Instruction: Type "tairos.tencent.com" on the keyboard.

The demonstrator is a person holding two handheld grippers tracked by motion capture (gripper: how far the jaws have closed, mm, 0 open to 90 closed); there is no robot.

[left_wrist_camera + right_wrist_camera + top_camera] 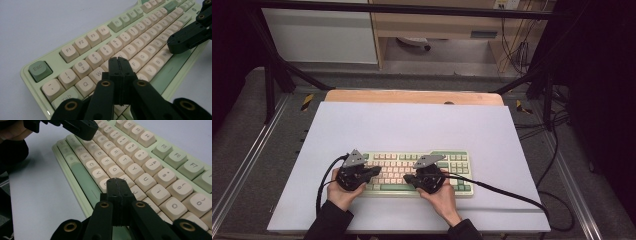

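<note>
High view | keyboard: pale green, cream keys | left gripper, right gripper: clenched, apparently empty

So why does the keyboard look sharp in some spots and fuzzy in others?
In the left gripper view the keyboard blurs toward its far end; in the right gripper view the left gripper at the top is soft; the high view is dark around the pale mat.

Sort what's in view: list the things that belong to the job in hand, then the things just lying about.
In the job:
- keyboard
- left tongs, shut, over the keys
- right tongs, shut, over the keys

Lying about:
- white mat
- wooden board
- floor cables
</note>
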